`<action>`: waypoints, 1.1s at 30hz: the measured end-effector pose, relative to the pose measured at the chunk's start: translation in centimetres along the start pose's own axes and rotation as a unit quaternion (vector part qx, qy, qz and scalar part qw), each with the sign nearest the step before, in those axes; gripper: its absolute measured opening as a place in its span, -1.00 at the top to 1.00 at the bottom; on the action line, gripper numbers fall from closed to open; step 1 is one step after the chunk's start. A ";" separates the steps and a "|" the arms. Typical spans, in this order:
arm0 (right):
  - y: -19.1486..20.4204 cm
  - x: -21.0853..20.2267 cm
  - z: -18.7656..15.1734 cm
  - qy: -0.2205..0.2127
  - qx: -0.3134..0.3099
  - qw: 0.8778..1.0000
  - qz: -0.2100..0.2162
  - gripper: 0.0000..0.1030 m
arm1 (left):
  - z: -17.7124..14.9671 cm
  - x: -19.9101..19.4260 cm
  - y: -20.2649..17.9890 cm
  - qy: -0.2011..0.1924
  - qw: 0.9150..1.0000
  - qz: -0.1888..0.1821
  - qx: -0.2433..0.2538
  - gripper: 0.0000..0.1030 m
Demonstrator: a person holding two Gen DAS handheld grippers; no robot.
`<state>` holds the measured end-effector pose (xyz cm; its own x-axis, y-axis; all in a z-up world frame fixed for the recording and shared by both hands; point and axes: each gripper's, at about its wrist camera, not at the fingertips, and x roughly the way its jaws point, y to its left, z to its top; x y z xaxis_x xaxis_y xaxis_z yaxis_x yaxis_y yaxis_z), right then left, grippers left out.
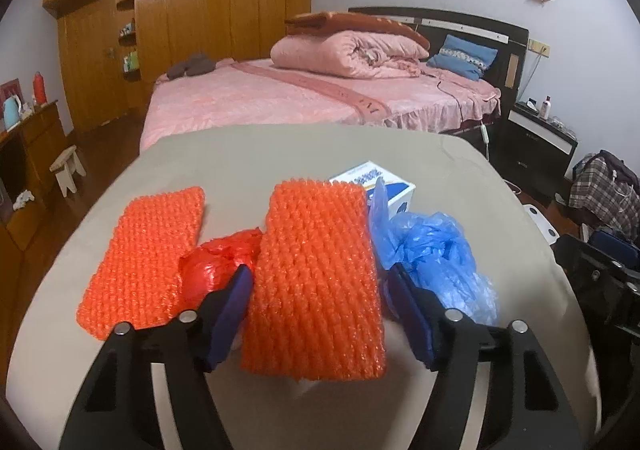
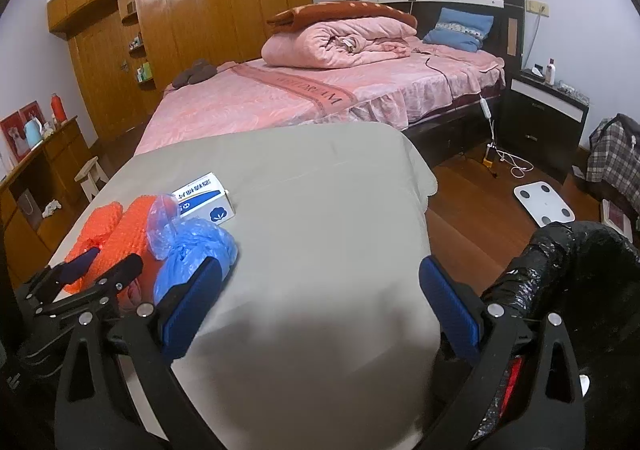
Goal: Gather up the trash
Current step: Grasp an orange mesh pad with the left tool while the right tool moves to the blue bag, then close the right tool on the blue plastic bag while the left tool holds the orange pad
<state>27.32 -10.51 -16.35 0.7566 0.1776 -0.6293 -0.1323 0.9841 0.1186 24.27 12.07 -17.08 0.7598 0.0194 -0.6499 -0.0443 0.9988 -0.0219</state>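
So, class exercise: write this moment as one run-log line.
left gripper: straddling orange foam net, grip unclear | right gripper: open, empty | waiting: blue bag, red bag

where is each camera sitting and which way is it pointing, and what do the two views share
Left wrist: sits on the left hand-held gripper, looking forward and down over the table toward the bed; its fingers flank an orange foam net, and the right hand-held gripper shows at the right edge.
Right wrist: sits on the right hand-held gripper, facing the same way above bare tablecloth; the left hand-held gripper shows lower left, a black bag lower right.
Shared: table, orange nets, blue plastic bag, white box, bed, wardrobe.
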 end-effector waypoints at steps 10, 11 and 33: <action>0.5 0.3 -0.1 0.004 -0.005 1.000 0.003 -0.87 | -0.2 0.1 0.4 0.006 1.000 -0.009 -0.010 0.46; 0.6 0.3 -0.2 0.004 -0.006 1.000 0.004 -0.87 | -0.2 0.0 0.3 0.004 1.000 -0.009 -0.008 0.48; 6.2 3.1 -0.5 0.029 -0.041 0.998 0.045 -0.87 | -1.8 -5.6 5.3 -0.040 0.997 0.015 -0.063 0.54</action>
<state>28.56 -3.89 -17.97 0.7013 0.2622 -0.6629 -0.2517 0.9611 0.1138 18.65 17.20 -14.89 0.8062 0.0576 -0.5888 -0.1447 0.9842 -0.1019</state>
